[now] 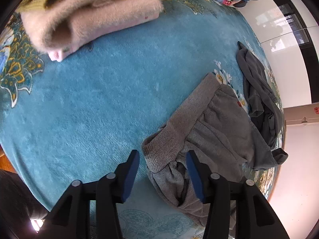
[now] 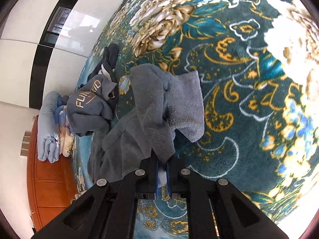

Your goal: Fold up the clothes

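Note:
In the left wrist view a light grey garment (image 1: 215,123) with a ribbed band (image 1: 165,143) lies crumpled on the teal carpet (image 1: 99,99). My left gripper (image 1: 162,155) hovers open over its near edge. The blue pads stand apart on either side of the ribbed band and are not pressing it. In the right wrist view my right gripper (image 2: 162,167) is shut on an edge of a grey fleecy garment (image 2: 155,107). That cloth hangs bunched in front of the fingers, above the patterned carpet (image 2: 239,79).
A folded pink fuzzy garment (image 1: 95,16) lies at the far left. A dark grey garment (image 1: 259,91) is heaped near the carpet's right edge. A dark grey piece printed "FUNKID" (image 2: 89,107) and rolled pale blue bedding (image 2: 47,127) lie beyond the held cloth, beside brown wood (image 2: 49,179).

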